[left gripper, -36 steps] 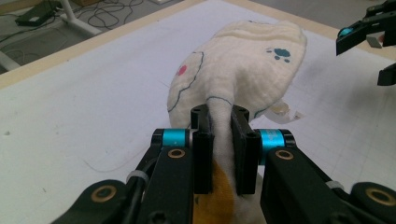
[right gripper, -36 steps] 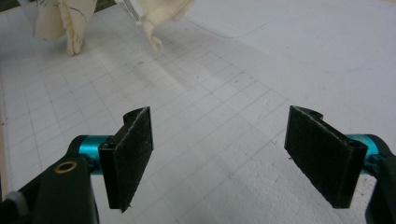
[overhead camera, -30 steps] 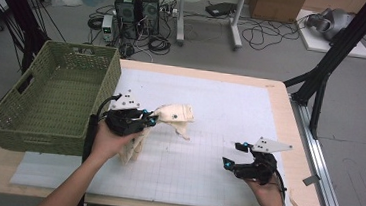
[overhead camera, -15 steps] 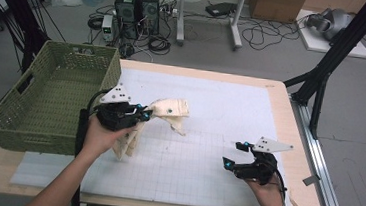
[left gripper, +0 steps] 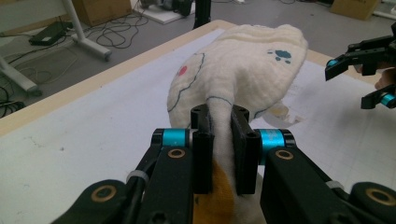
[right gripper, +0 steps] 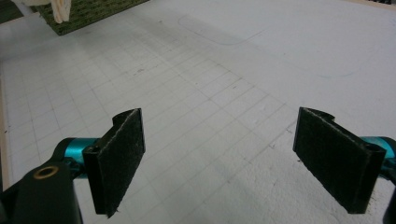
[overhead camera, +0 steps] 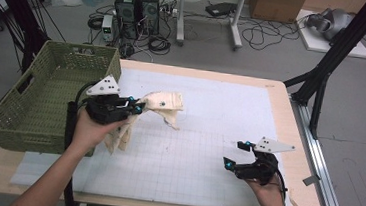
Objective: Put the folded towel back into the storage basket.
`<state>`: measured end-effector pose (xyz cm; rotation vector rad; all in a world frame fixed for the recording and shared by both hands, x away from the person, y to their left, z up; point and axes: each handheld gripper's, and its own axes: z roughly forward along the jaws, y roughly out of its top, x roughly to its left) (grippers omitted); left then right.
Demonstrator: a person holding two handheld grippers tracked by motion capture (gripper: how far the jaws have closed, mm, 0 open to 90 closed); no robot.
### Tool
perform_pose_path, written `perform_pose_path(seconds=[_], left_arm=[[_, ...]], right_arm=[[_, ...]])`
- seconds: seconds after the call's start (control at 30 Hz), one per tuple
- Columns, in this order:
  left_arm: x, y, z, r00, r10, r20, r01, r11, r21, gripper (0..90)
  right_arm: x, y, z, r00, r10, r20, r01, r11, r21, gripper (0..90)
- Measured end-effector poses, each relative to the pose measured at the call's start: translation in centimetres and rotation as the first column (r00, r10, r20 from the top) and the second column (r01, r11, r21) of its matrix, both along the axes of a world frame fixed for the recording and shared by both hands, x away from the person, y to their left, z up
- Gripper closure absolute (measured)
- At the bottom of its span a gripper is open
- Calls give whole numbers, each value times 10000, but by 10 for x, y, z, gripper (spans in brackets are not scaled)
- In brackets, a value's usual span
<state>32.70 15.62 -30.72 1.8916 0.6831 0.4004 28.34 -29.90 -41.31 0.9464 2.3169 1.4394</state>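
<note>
A cream cloth (overhead camera: 163, 104) with small printed marks hangs lifted over the white grid mat (overhead camera: 208, 135), part of it trailing down below my hand. My left gripper (overhead camera: 137, 108) is shut on a bunched fold of this cloth (left gripper: 243, 74), next to the green basket (overhead camera: 29, 114). In the left gripper view the fabric is pinched between both jaws at my left gripper (left gripper: 220, 140). My right gripper (overhead camera: 232, 155) rests low at the mat's front right, open, with nothing between its fingers. The right gripper view has my right gripper (right gripper: 233, 158) wide apart over bare mat.
The green woven basket stands at the table's left edge, its inside bare. The wooden table edge (overhead camera: 298, 143) runs along the right. Black stand legs (overhead camera: 323, 80), cables and computer boxes (overhead camera: 137, 3) lie on the floor beyond the table.
My left gripper has carried the cloth leftward and a little higher, closer to the basket. The right gripper has stayed where it was.
</note>
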Motion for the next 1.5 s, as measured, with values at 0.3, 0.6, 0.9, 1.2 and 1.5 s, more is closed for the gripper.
perform_pose_path(seconds=[0.3,0.6,0.9,1.2,1.5], left_arm=[[1,11,6,9999,-98,80,98,10000,20,806],[2,20,11,9992,-384,146,387,9991,-180,806],[6,33,21,9993,-336,179,342,9987,-373,806],[5,50,37,9993,-112,351,138,9971,-743,806],[5,72,51,9982,219,559,-165,9954,-949,806]], right_arm=[[0,0,0,10000,50,8,-50,10000,-12,159],[1,1,-1,9999,85,65,-85,10000,-17,159],[1,1,-1,9999,103,-17,-103,9999,-12,159],[2,1,-2,10000,90,-4,-90,10000,-21,159],[3,2,-2,9999,137,11,-137,9999,-72,159]])
